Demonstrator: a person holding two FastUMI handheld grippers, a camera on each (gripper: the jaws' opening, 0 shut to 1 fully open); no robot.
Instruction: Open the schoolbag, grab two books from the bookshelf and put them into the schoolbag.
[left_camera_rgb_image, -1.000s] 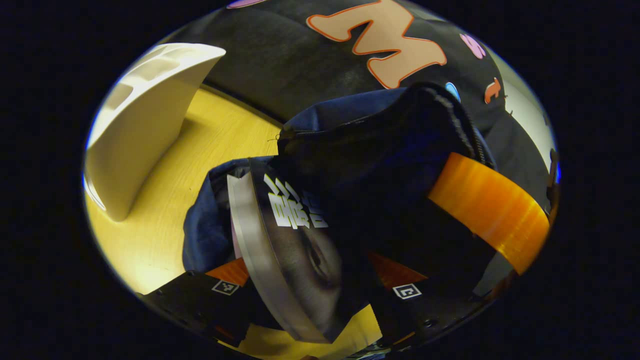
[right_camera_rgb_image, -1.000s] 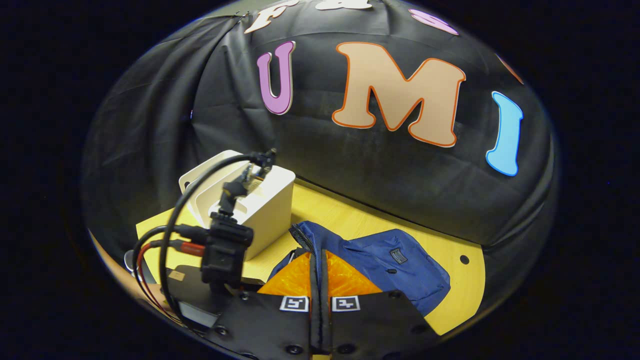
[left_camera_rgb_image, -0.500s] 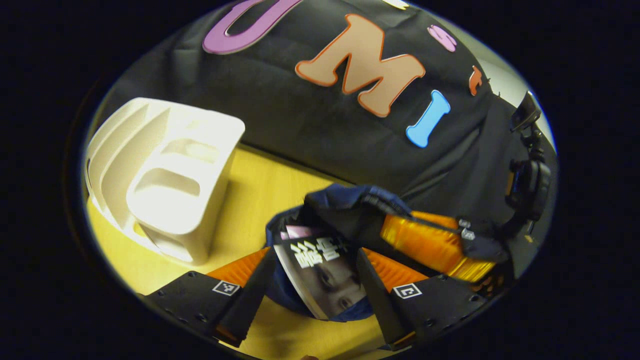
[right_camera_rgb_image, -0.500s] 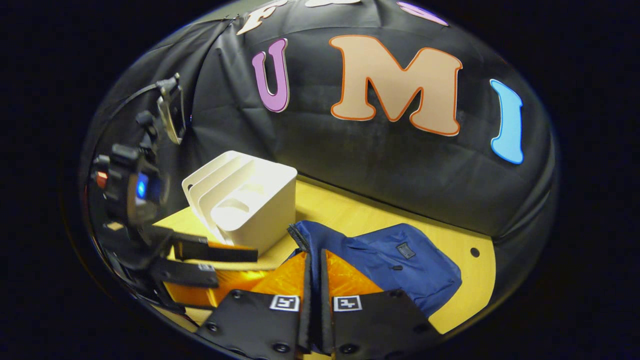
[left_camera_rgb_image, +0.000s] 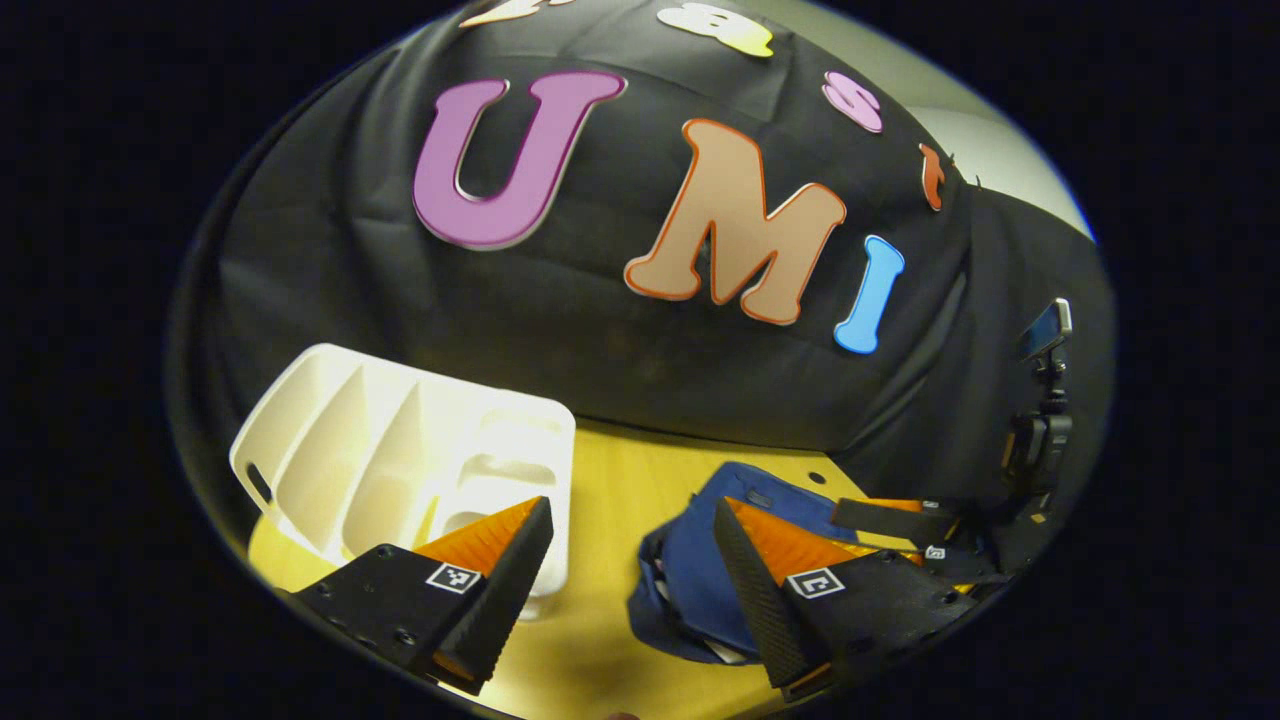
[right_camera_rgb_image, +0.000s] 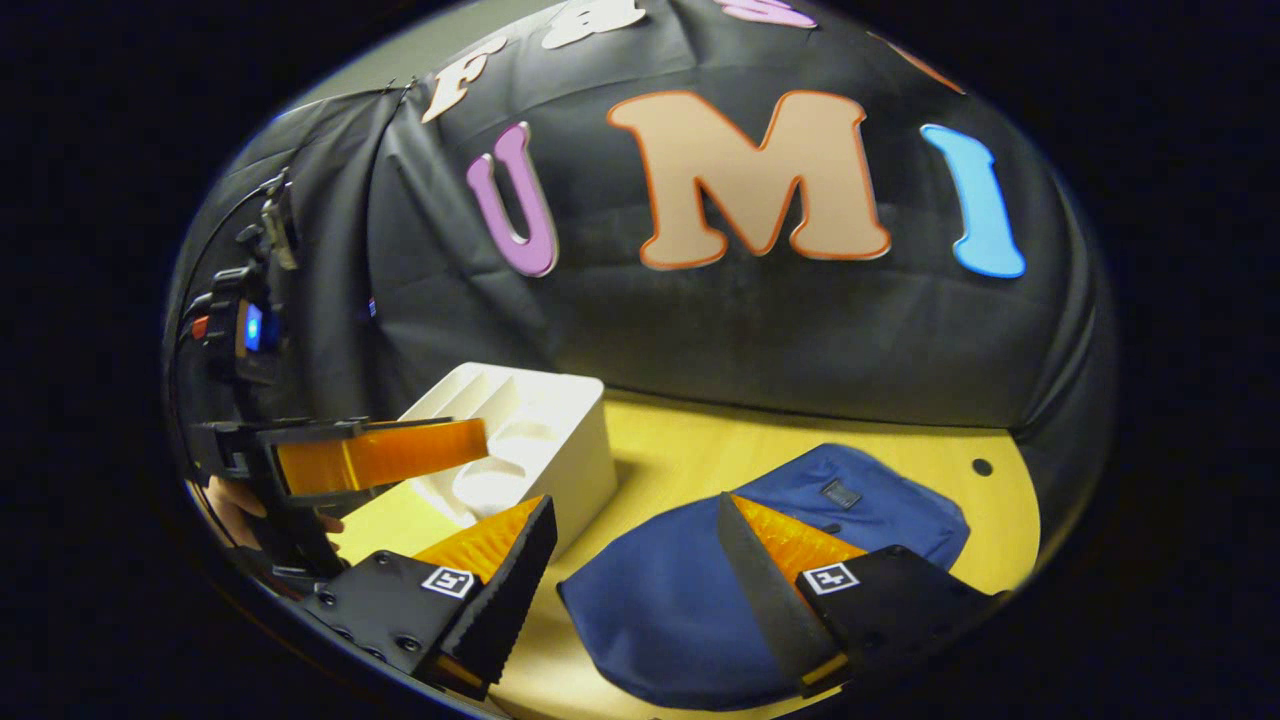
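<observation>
Item one: the dark blue fabric schoolbag (right_camera_rgb_image: 690, 590), which we recorded lying flat on the yellow wooden tabletop (right_camera_rgb_image: 700, 455). Item two: the white plastic slotted bookshelf (right_camera_rgb_image: 530, 440), standing just left of the schoolbag. We logged the left tool (left_camera_rgb_image: 630, 560) spread wide, holding nothing, above the tabletop beside the schoolbag (left_camera_rgb_image: 690, 570). The right tool (right_camera_rgb_image: 635, 560) was likewise spread, empty, over the schoolbag.
</observation>
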